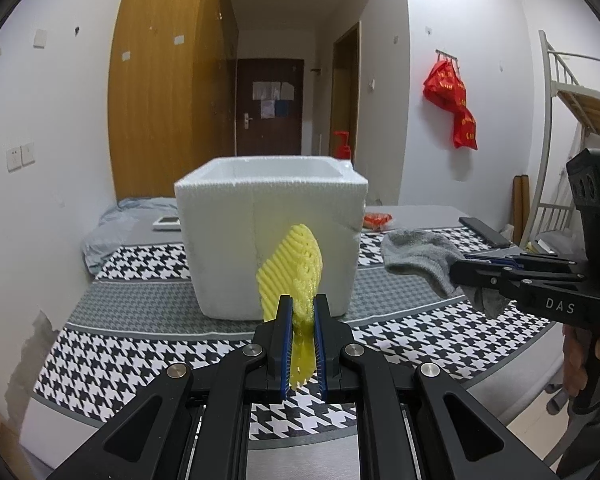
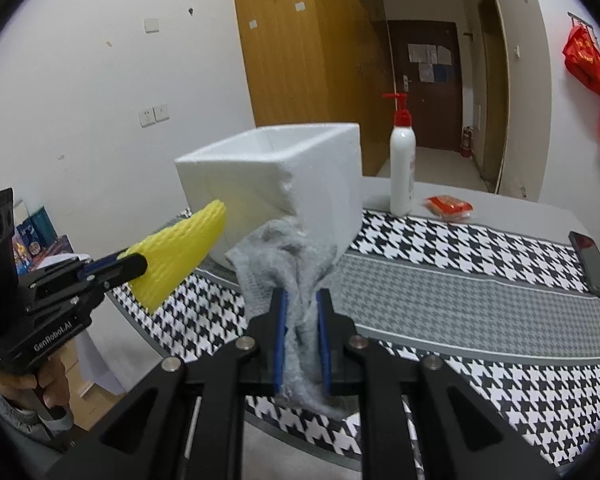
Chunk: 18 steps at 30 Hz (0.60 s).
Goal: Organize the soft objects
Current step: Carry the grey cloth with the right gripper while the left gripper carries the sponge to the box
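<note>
The left claw [image 1: 303, 304] clamps a yellow net [image 1: 292, 268]; the right claw [image 2: 302, 300] clamps a grey sock [image 2: 288, 264]; a foam box [image 1: 272, 236] stands ahead of both.

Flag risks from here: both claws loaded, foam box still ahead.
1. The sock hangs loose on both sides of the right claw; it may snag the foam box on its rim rather than drop in.
2. The yellow foam net sticks out far past the left claw and could bump the light box.
3. Both claws approach together and could collide.
</note>
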Tool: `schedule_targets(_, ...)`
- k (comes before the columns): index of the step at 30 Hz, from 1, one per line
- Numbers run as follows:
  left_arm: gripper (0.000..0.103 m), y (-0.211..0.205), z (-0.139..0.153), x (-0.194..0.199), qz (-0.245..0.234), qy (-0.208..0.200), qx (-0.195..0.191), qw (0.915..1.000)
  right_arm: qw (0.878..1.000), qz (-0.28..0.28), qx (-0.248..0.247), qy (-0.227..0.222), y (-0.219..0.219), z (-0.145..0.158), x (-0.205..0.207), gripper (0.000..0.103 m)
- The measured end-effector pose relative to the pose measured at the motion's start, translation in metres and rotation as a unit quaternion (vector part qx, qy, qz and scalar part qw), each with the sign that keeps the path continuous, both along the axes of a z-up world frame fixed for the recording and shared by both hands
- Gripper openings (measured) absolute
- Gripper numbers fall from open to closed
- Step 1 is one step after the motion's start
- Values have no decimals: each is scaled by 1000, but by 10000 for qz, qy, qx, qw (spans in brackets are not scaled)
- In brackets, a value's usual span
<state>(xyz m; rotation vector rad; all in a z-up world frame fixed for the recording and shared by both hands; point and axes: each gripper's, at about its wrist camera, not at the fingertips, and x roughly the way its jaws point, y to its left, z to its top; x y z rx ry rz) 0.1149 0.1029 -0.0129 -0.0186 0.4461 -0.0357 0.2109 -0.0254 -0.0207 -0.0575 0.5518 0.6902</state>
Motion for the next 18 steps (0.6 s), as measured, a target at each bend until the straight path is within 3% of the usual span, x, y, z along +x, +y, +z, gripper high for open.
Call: schedule_targets(18, 10, 14, 49, -27, 160, -645, 129, 9977, 9970, 376, 218, -646, 19, 51, -16, 18)
